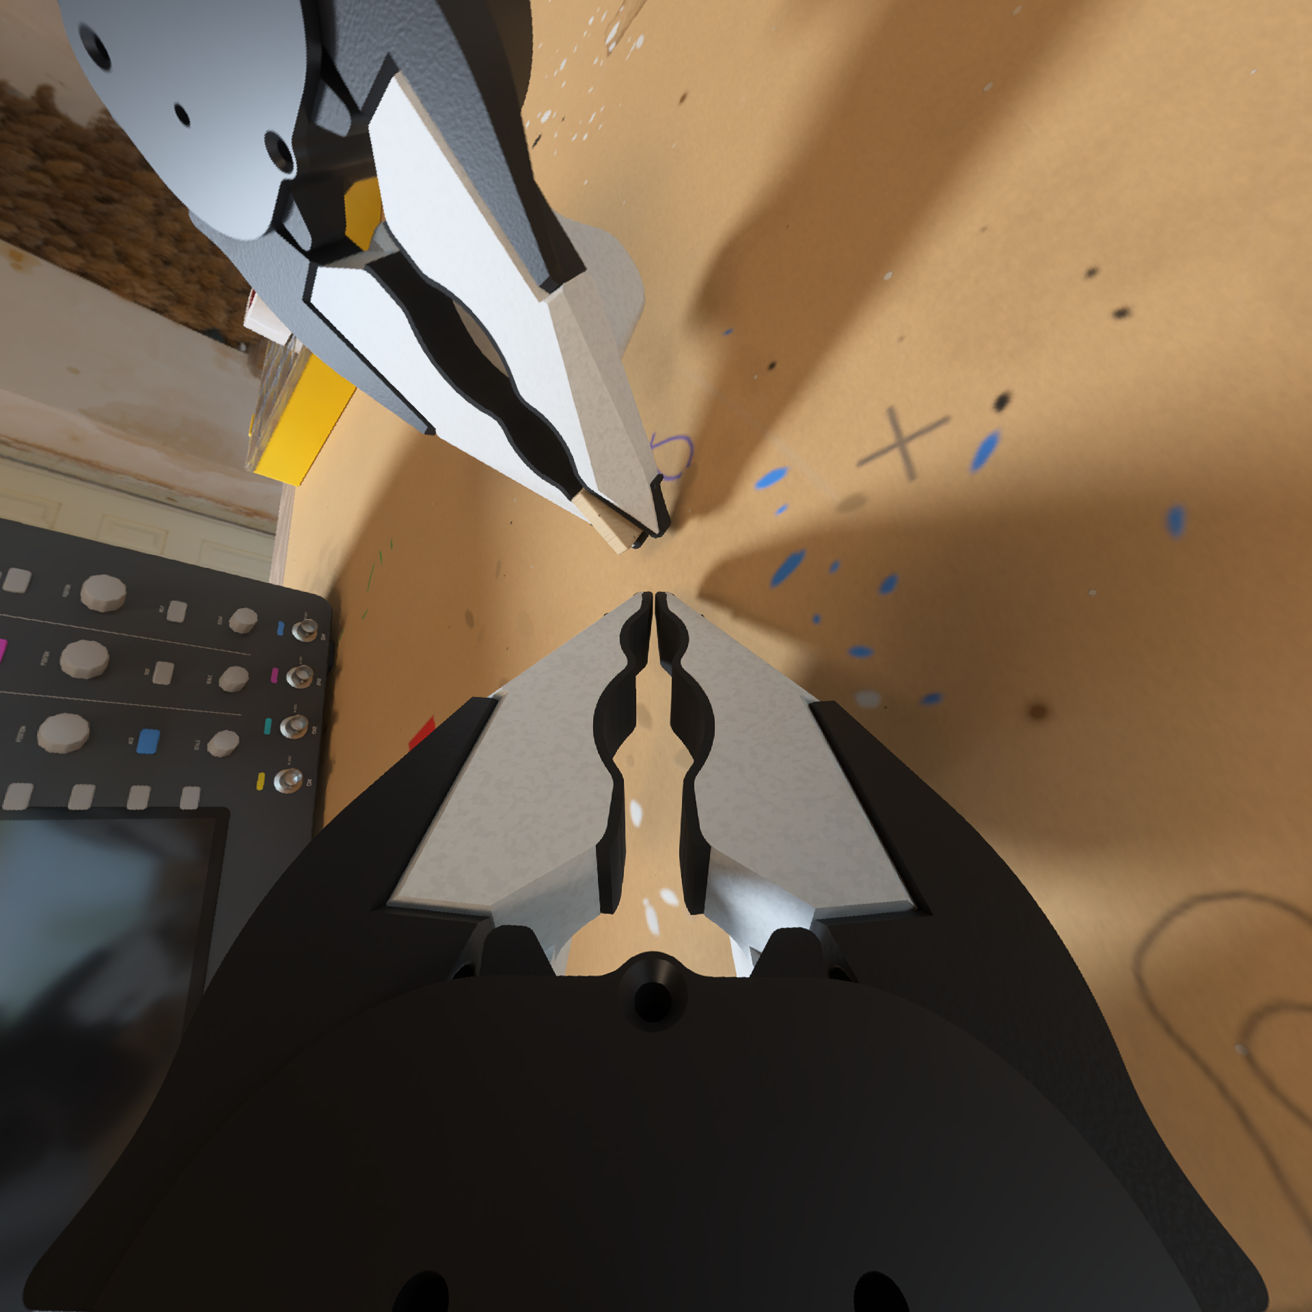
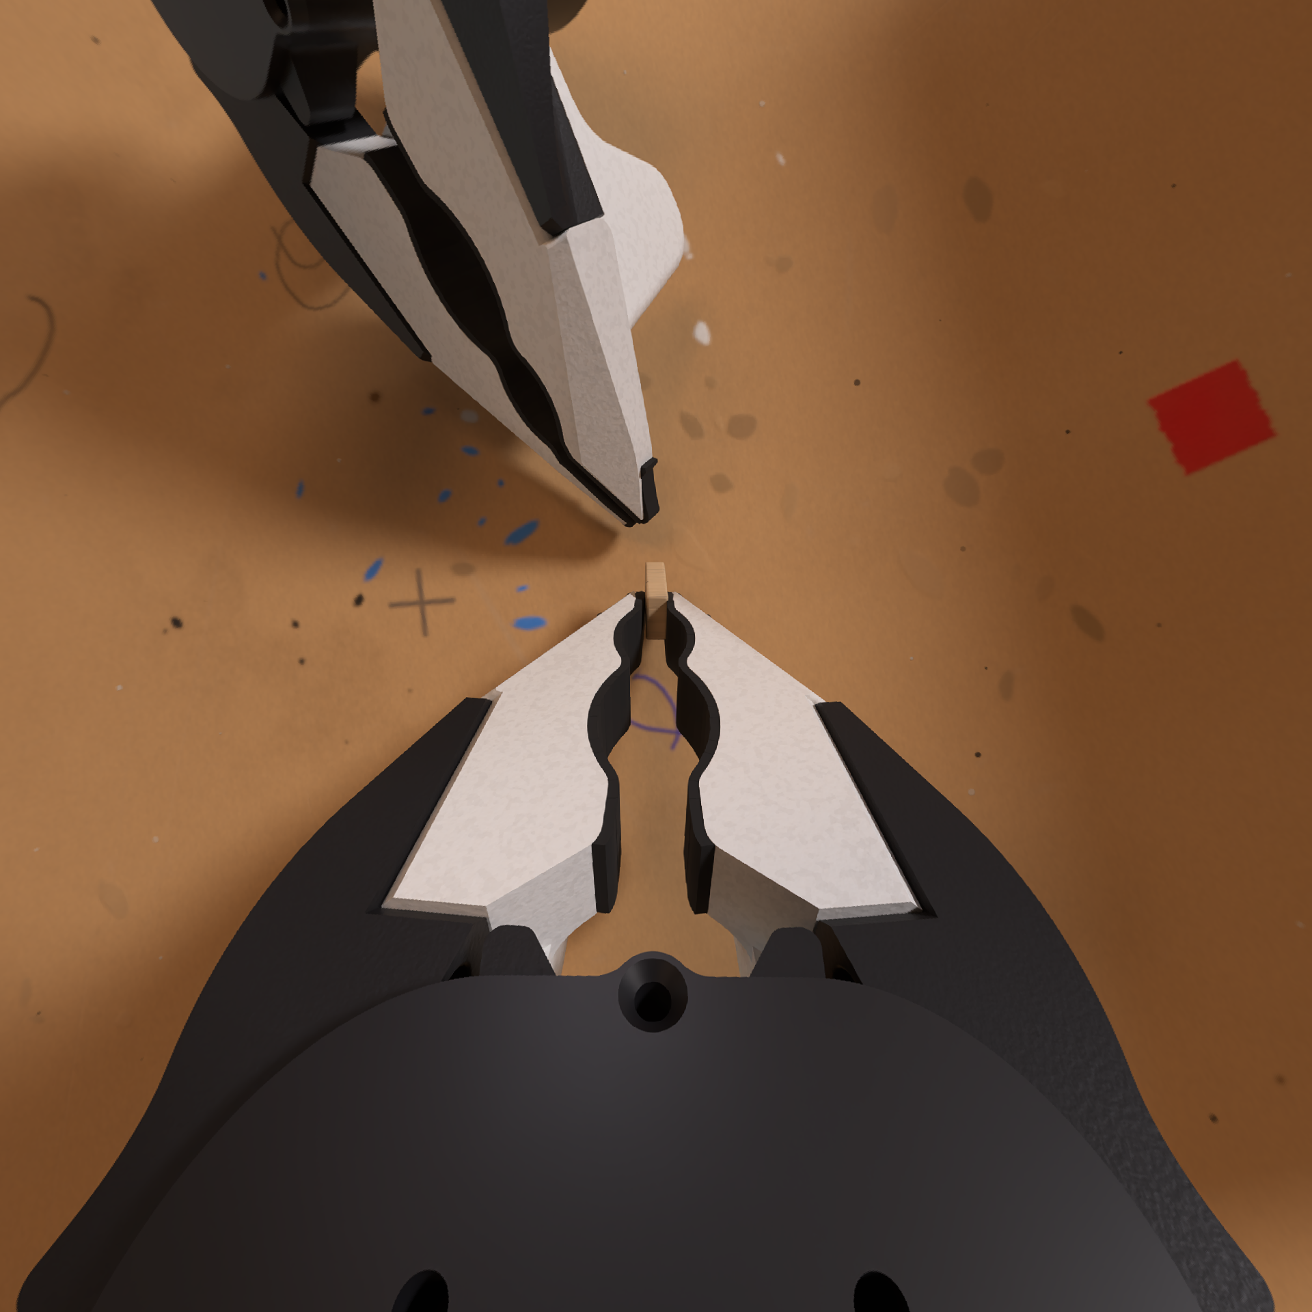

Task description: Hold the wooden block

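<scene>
Where the two grippers meet: tip to tip over the middle of the tan table (image 2: 923, 639), close but apart.
Right gripper (image 2: 654, 600): its fingertips are pinched onto the wooden block (image 2: 654, 581), with a small end of the block poking out past the tips.
Wooden block: thin, pale, held off to nothing else; in the left wrist view it shows as a light sliver (image 1: 612, 527) at the other gripper's tip.
Left gripper (image 1: 652, 596): fingers drawn together with nothing between them, only a hairline slit at the tips.
Left-hand edge: a dark control panel (image 1: 163, 681) with knobs and a screen sits at the table's border, a yellow box (image 1: 302, 426) just beyond it.
Open room: bare tabletop spreads wide on the far side, marked only by blue paint flecks (image 1: 786, 568), a pencilled cross (image 1: 902, 444) and a red square patch (image 2: 1210, 415).
</scene>
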You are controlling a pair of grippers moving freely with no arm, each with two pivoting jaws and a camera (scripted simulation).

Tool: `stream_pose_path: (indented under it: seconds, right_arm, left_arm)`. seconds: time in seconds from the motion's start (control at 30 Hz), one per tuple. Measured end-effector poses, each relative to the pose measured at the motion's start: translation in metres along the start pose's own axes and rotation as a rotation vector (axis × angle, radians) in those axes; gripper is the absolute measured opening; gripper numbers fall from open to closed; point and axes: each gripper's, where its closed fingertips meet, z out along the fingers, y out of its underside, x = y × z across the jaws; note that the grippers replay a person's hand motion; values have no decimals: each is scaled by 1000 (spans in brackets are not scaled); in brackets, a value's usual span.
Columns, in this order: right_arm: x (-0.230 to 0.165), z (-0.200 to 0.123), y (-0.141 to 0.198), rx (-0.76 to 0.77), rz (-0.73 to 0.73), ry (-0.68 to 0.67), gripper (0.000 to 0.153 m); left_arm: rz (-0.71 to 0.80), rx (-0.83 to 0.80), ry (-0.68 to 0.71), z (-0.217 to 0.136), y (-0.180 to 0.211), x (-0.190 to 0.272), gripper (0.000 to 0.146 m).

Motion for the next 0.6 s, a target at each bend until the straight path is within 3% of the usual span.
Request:
stream_pose_path:
  seconds: [0.17,0.33,0.6]
  right_arm:
    - [2,1,1,-33,-16,117,4]
    - [0,1,1,-15,2,139,4]
    - [2,0,0,-78,-92,188,4]
  left_arm:
    - [-20,-16,-6,0,0,0,1]
    - [-21,-17,-10,0,0,0,1]
    - [-4,-16,-20,0,0,0,1]
